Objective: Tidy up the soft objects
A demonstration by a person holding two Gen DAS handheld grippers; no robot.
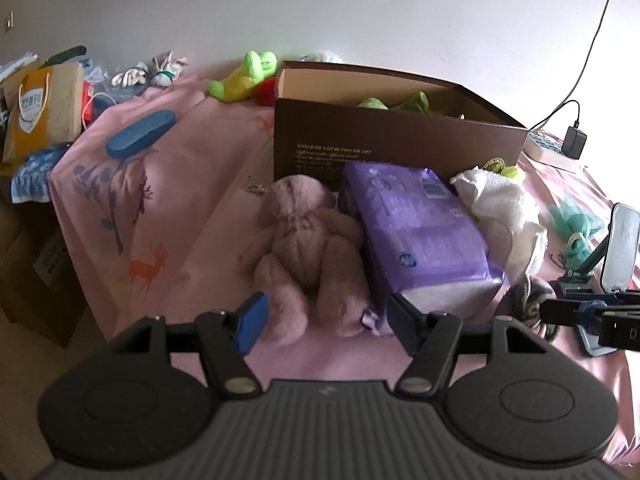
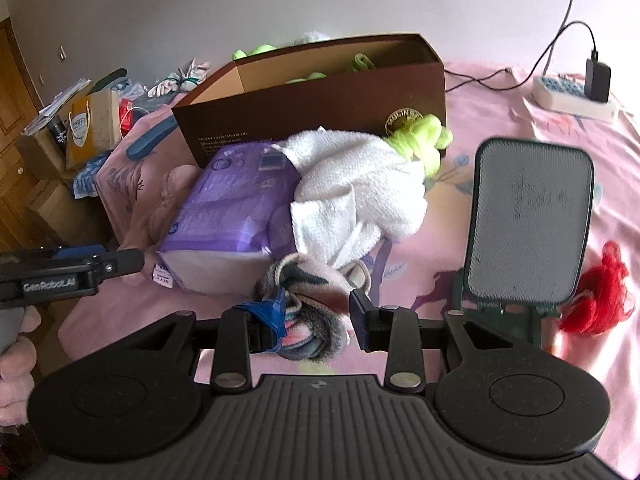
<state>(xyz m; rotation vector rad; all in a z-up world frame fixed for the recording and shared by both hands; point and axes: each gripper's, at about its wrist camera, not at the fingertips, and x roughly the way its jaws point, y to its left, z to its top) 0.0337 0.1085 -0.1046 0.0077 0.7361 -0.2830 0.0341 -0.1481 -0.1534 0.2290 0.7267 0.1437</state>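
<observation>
Beyond both grippers stands the open brown cardboard box (image 1: 400,136); ahead of the left gripper (image 1: 326,322), jaws spread and empty, lie a purple tissue pack (image 1: 420,232) and pink plush bunny (image 1: 308,248); the right gripper (image 2: 320,322) straddles a rolled striped sock (image 2: 316,336), jaws spread

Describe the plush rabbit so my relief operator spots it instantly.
Find the open brown box on the pink bedsheet. Against its front wall lies a purple tissue pack; the plush rabbit sprawls beside it, ahead of the open left claw. It alone is dusty-pink fur with limbs.
</observation>
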